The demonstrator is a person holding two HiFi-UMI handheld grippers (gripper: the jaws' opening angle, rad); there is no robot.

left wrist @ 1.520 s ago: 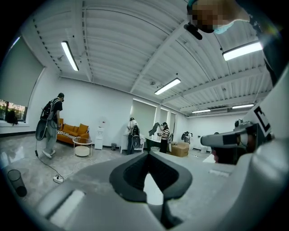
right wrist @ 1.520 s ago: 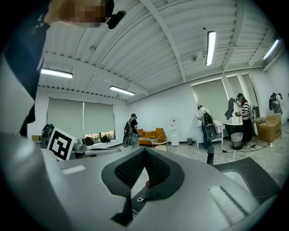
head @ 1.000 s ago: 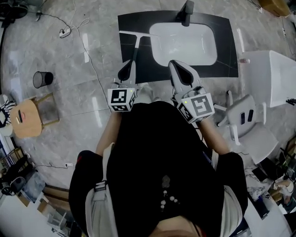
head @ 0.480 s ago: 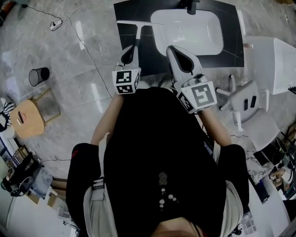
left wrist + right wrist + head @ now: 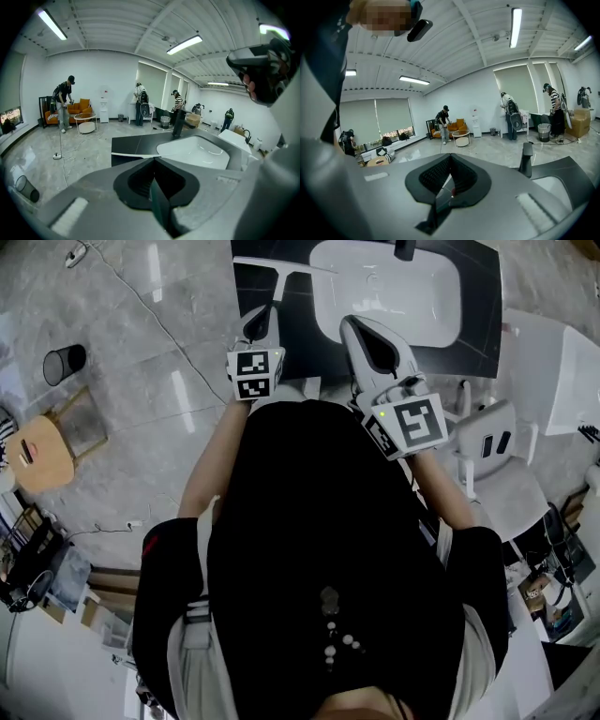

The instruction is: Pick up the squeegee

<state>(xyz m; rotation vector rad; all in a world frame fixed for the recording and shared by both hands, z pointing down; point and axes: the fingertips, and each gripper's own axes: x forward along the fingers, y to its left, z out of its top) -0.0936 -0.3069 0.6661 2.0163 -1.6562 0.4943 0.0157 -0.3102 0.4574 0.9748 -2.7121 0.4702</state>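
Counter [image 5: 478, 322], dark, at the top of the head view, with a white basin [image 5: 384, 287] sunk into it and a black faucet [image 5: 405, 249] at the far edge. We note the squeegee [image 5: 278, 268] lying on the counter left of the basin: its pale blade runs across the far left part of the dark top and its handle points back toward the person [image 5: 328, 568].

The left gripper [image 5: 263, 317] reaches toward the near end of that handle. From above its tip sits just beside the handle, but we cannot tell whether they touch. In the left gripper view the jaws are pressed together with nothing between them, and only the white blade shows past their top edge, with the basin to its right.

The right gripper [image 5: 364, 334] is held over the near edge of the counter in front of the basin, well apart from the squeegee. In the right gripper view its jaws also meet, empty, with the faucet standing beyond them to the right.

Surroundings — grey marbled floor, a black bin [image 5: 64, 362] at far left, a wooden stool [image 5: 47, 448] nearer the person on that side, and a white chair [image 5: 495, 451] on the right. Both gripper views show a large white room with ceiling strip lights and several people standing far off by the walls and windows.
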